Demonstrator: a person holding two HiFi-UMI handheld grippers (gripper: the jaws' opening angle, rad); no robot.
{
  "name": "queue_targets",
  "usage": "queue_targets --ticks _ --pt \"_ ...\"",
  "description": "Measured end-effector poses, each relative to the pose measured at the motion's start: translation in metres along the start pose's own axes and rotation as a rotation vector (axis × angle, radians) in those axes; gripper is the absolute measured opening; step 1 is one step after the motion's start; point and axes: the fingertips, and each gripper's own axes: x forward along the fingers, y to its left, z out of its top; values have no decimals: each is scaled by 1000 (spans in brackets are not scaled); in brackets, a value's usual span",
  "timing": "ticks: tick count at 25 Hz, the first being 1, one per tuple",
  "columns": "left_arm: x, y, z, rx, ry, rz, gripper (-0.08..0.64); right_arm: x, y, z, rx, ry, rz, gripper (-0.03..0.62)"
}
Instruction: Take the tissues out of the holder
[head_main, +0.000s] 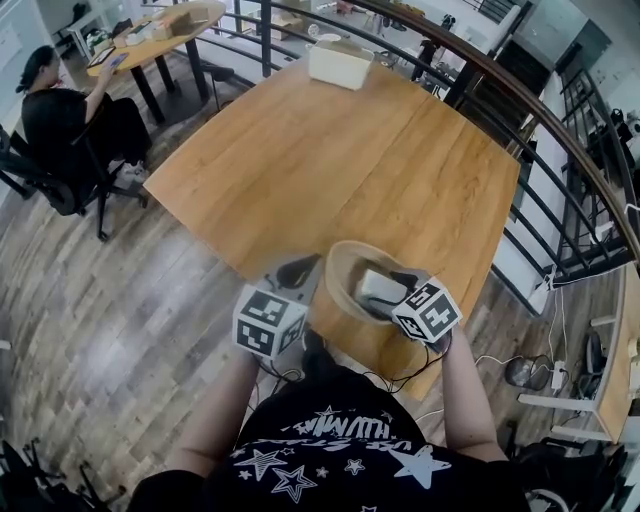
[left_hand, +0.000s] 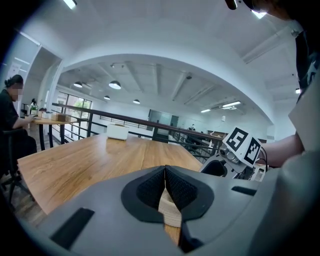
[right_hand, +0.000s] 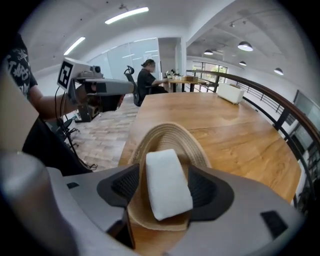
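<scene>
A woven straw holder (head_main: 338, 268) sits at the near edge of the wooden table (head_main: 330, 160). A white tissue pack (head_main: 375, 285) lies inside it. My right gripper (head_main: 390, 290) reaches down into the holder; in the right gripper view its jaws (right_hand: 165, 189) stand open on either side of the tissue pack (right_hand: 167, 182), with the holder (right_hand: 170, 132) beneath. My left gripper (head_main: 308, 266) is at the holder's left rim. In the left gripper view its pads (left_hand: 180, 192) are shut on a strip of the woven rim (left_hand: 170, 212).
A white box (head_main: 340, 62) stands at the table's far edge by the dark railing (head_main: 560, 130). A person (head_main: 60, 115) sits at another table to the left. Cables and a power strip (head_main: 545, 290) lie on the floor to the right.
</scene>
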Motion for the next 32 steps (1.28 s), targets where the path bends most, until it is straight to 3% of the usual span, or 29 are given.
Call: queue_targets --ticks 3,14,23,32 --pt "5 -2 5 4 6 -1 14 3 -2 -11 -37 81 18 284" --pt "11 15 11 8 30 21 14 27 -13 -18 -125 218 -4 282" --pt "4 25 9 -1 41 37 15 31 -12 -17 -115 236 -3 279" --pt "-3 10 2 4 50 22 14 28 -5 -17 -181 222 -66 270"
